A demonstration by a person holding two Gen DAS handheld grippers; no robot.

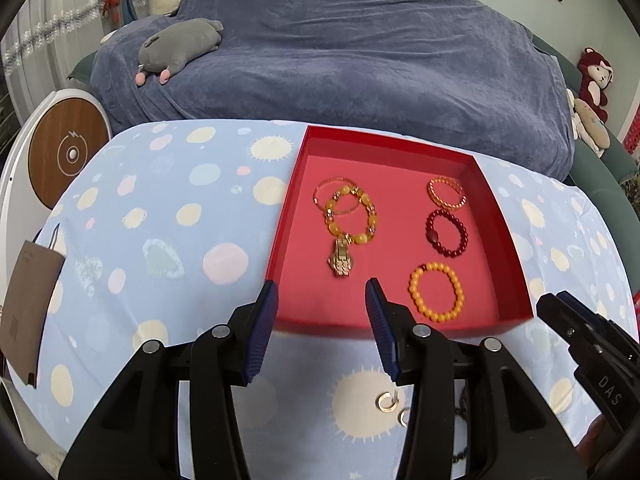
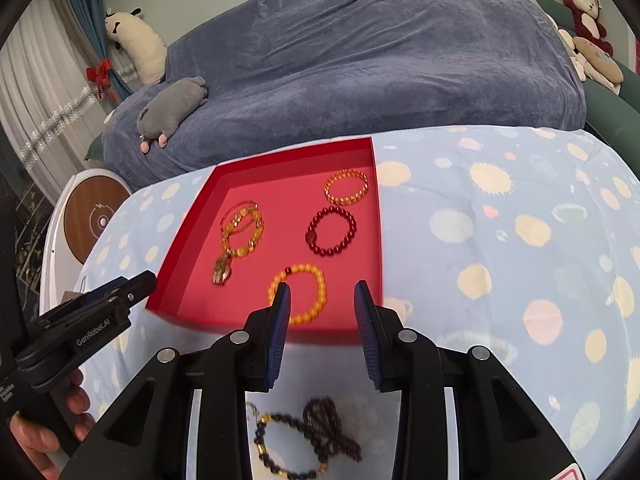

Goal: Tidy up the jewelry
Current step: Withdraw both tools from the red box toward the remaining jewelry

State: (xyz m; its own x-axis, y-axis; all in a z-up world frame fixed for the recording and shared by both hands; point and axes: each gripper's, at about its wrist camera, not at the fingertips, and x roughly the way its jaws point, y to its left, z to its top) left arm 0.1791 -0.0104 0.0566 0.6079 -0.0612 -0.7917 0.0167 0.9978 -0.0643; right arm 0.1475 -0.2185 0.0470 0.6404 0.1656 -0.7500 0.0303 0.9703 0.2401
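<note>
From the left wrist we see our left claw (image 1: 322,292) standing apart over the near rim of the red tray (image 1: 502,216), nothing between its pads; 2 gold earrings (image 1: 394,408) lie on the desk just short of that tray.

From the right wrist, our right claw (image 2: 322,294) is likewise apart and empty, above the yellow bead bracelet (image 2: 300,296) inside the tray, with a dark bead bracelet (image 2: 296,446) on the desk before it.

Left gripper's frame partly hides gold earrings (image 1: 394,407); dark bead strand (image 2: 308,444) is blurred.
</note>
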